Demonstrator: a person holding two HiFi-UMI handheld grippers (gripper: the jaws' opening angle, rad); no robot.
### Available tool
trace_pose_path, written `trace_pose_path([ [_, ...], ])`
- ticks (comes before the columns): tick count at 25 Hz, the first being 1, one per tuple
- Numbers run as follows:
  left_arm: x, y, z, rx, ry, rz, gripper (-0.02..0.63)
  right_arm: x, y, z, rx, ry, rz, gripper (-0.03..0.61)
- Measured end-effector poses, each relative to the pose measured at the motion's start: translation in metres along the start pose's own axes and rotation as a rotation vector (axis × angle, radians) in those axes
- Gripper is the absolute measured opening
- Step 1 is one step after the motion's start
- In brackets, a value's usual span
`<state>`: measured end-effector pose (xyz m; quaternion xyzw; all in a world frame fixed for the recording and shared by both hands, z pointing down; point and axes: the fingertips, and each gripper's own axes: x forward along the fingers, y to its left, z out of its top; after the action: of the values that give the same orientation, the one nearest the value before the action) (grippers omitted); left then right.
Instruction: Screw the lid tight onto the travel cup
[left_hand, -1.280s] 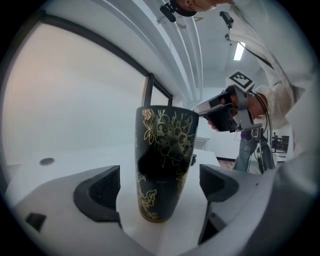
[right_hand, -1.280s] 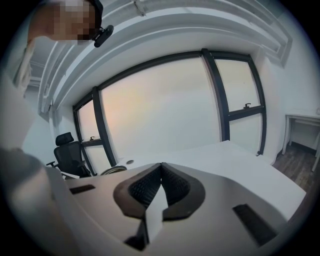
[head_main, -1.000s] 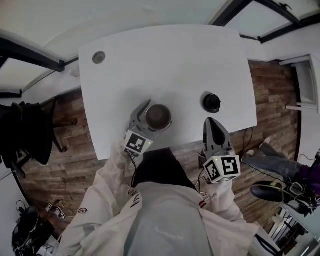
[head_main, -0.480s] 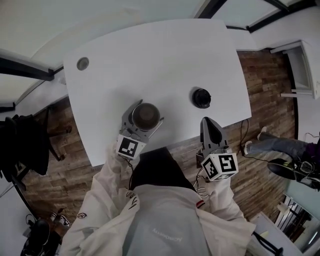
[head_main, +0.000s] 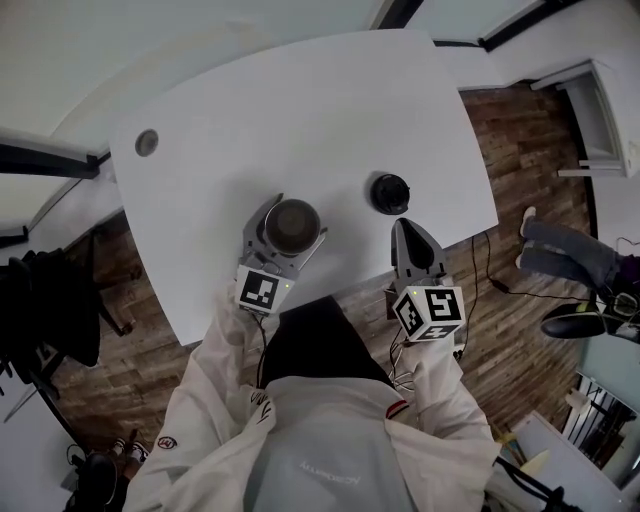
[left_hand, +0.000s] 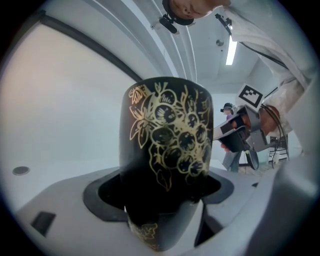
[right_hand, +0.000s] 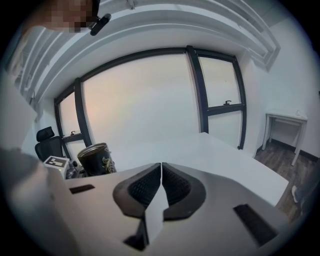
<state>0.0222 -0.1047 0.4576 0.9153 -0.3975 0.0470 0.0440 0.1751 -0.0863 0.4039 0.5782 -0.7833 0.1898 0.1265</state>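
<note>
Near the front edge of the white table (head_main: 300, 110), the travel cup (head_main: 290, 226) (dark, with gilt grapes) stands upright and uncapped; my left gripper (head_main: 299, 217) clasps it by the sides, its jaws having just been closing about the cup; the black lid (head_main: 390, 192) lies on the table to the right, apart from the cup; my right gripper (head_main: 402, 226), jaws pressed together and empty, hovers near the lid.
</note>
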Motion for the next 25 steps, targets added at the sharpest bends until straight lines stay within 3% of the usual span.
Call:
trace_pose_path([
  [5, 0.004, -0.002, 0.009, -0.007, 0.004, -0.014, 0.41, 0.023, -0.026, -0.011, -0.032, 0.031, -0.065, 0.031],
  [6, 0.004, -0.002, 0.009, -0.008, 0.003, -0.014, 0.41, 0.029, -0.03, -0.016, -0.041, 0.048, -0.07, 0.08],
  [7, 0.004, -0.003, 0.009, -0.008, 0.002, -0.013, 0.41, 0.036, -0.033, -0.02, -0.046, 0.065, -0.073, 0.176],
  [10, 0.003, -0.003, 0.009, -0.013, 0.006, -0.013, 0.41, 0.057, -0.042, -0.033, -0.053, 0.102, -0.081, 0.317],
  [14, 0.005, -0.004, 0.007, -0.012, 0.012, -0.016, 0.41, 0.083, -0.056, -0.05, -0.014, 0.119, -0.109, 0.425],
  [25, 0.006, -0.004, 0.007, -0.004, 0.017, -0.018, 0.41, 0.117, -0.077, -0.084, -0.004, 0.199, -0.226, 0.452],
])
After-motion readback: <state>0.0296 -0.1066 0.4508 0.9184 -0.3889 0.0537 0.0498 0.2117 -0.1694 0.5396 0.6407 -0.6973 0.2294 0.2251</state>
